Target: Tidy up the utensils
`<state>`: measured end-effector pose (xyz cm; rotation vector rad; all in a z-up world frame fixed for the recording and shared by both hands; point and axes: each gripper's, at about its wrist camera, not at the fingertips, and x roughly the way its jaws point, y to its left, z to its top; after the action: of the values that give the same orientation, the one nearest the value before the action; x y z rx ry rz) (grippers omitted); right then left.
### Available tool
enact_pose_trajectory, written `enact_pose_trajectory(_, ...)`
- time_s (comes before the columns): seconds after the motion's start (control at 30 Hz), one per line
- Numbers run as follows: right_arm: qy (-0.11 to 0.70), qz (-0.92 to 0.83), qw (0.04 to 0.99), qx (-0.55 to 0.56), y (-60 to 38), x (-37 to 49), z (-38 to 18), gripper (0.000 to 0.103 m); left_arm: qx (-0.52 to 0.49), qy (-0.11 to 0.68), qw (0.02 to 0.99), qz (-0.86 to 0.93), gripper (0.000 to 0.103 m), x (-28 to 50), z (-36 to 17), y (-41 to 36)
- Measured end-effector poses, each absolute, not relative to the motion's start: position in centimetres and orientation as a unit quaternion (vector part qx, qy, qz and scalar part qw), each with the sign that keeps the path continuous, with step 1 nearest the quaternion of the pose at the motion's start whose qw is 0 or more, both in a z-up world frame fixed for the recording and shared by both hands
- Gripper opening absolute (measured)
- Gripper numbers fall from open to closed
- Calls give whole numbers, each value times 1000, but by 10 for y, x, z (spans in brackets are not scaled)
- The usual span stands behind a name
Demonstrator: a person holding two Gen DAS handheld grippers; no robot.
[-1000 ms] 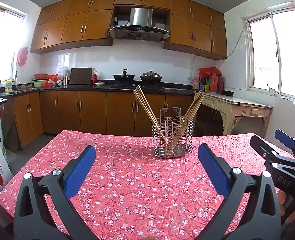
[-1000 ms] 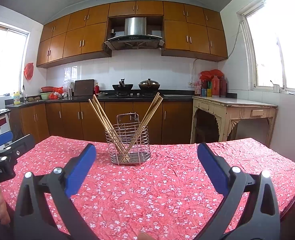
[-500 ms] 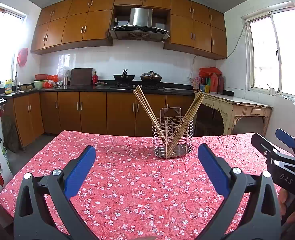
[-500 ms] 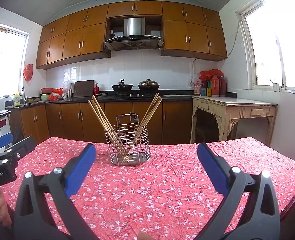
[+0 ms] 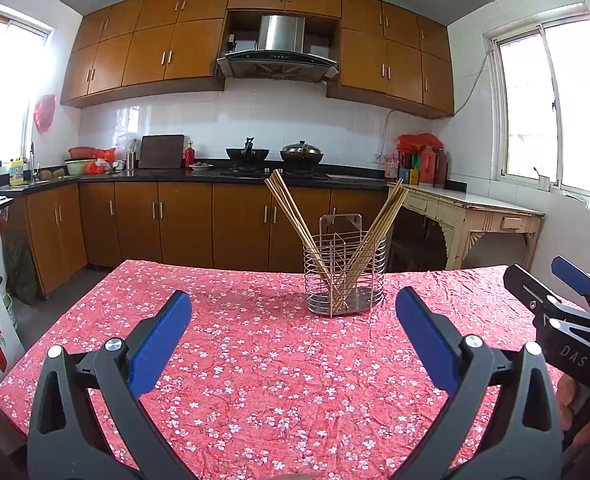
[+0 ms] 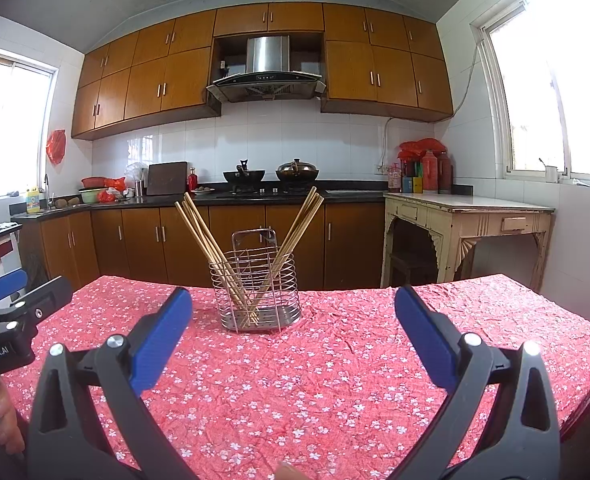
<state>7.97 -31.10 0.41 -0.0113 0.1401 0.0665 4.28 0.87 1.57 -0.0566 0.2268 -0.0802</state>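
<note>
While both of my grippers hang wide open and empty above the near half of the table (image 5: 255,364), almost nothing has shifted over the last second: the left gripper (image 5: 293,336) and the right gripper (image 6: 293,334) have only drifted a touch, and the view ahead of each is practically the same as before. The wire caddy (image 5: 345,280) stands ahead of my left gripper and slightly to its right; from my right gripper it sits ahead and a little to the left (image 6: 255,292). Two bundles of chopsticks (image 5: 295,220) lean out of it in a V, one to each side. I see no loose utensils on the red flowered cloth between my tools and the caddy. I judge this stillness to mean the sorting is either finished or paused, with nothing held and nothing obviously waiting for me.
</note>
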Motion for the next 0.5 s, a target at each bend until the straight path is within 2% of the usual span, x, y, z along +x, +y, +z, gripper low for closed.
enact_pose_trajectory(0.5, 70, 33, 997, -6, -311, 79, 4, 99, -30, 114, 992, -39, 101, 43, 15, 8)
